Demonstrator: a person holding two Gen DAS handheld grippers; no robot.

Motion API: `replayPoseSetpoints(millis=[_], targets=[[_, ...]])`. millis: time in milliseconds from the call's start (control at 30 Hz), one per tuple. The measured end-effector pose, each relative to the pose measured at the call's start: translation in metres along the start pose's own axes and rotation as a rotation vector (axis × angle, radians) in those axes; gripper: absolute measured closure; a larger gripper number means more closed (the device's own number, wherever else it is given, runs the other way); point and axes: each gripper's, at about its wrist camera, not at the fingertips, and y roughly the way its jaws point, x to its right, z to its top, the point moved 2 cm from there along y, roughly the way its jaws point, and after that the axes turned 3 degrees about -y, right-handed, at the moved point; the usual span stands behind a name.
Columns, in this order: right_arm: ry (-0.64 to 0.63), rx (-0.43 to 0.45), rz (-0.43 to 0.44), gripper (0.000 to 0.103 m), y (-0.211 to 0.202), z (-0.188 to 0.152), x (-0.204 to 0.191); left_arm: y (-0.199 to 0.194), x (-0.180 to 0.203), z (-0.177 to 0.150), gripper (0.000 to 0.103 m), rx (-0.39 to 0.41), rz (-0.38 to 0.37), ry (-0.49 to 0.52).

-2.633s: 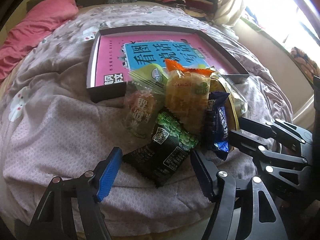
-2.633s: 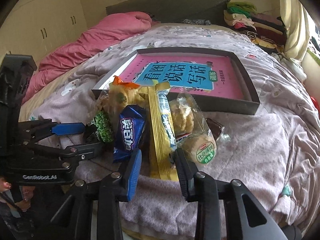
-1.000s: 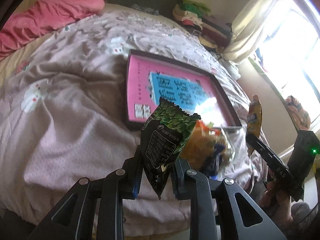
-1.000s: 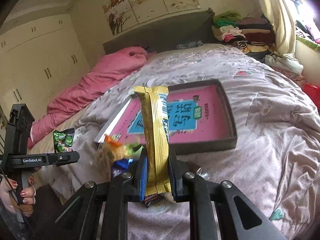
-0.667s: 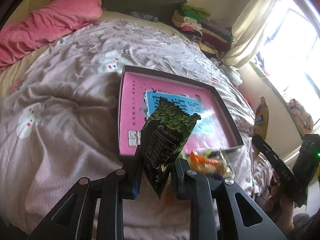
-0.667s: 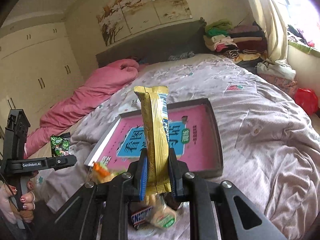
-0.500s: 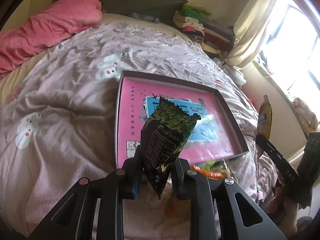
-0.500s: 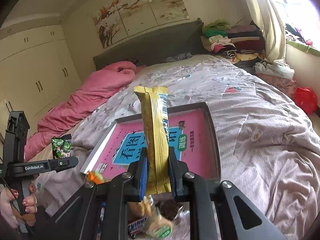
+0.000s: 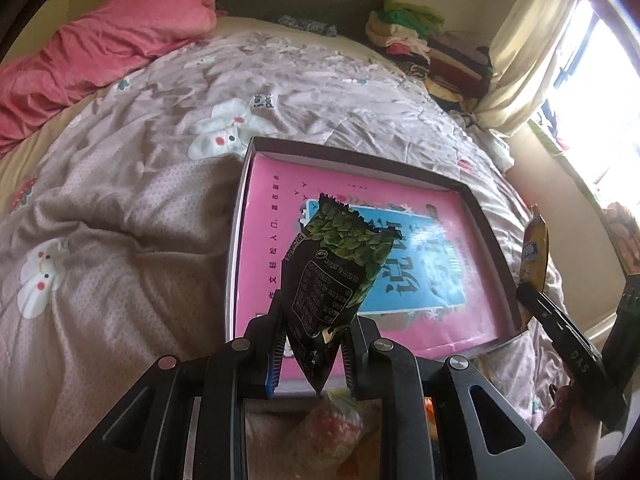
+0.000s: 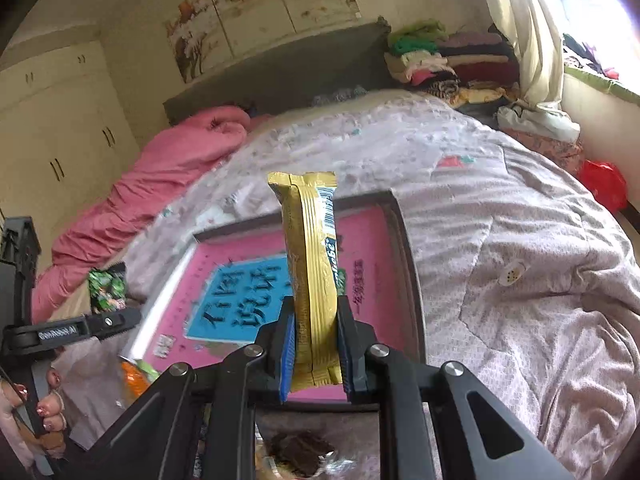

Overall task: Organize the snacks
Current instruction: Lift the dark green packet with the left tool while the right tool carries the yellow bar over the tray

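My left gripper [image 9: 313, 354] is shut on a black and green snack packet [image 9: 334, 280] and holds it upright above the near edge of a dark shallow box [image 9: 486, 232] with a pink and blue book cover inside. My right gripper [image 10: 315, 354] is shut on a long gold snack bar [image 10: 314, 280], upright over the same box [image 10: 410, 272]. The right gripper with the gold bar [image 9: 534, 256] shows at the right of the left wrist view. The left gripper with the green packet [image 10: 107, 286] shows at the left of the right wrist view.
The box lies on a bed with a mauve quilt [image 9: 120, 240]. Other snack packets lie just in front of the box, below the grippers [image 10: 298, 454], [image 9: 336, 426]. A pink duvet [image 9: 100, 52] is at the head of the bed. Folded clothes [image 10: 440, 60] are stacked by the window.
Both grippers closed on their snacks, lifted them off the pile, and moved forward over the box. The remaining snack pile has slipped below and behind the fingers.
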Motion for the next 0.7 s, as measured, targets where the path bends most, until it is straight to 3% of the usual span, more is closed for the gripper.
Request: replayPoseSetpoints(millis=[267,700], targets=[[-0.018,-0.055,-0.043,0.084,0.016,-0.008,0.008,0.027,0.000,0.000,0.078,-0.044,0.034,0.002],[-0.009,-0.099,-0.076,0.084,0.025,-0.018,0.019,0.039,0.001,-0.008,0.077,-0.084,0.060,0.009]])
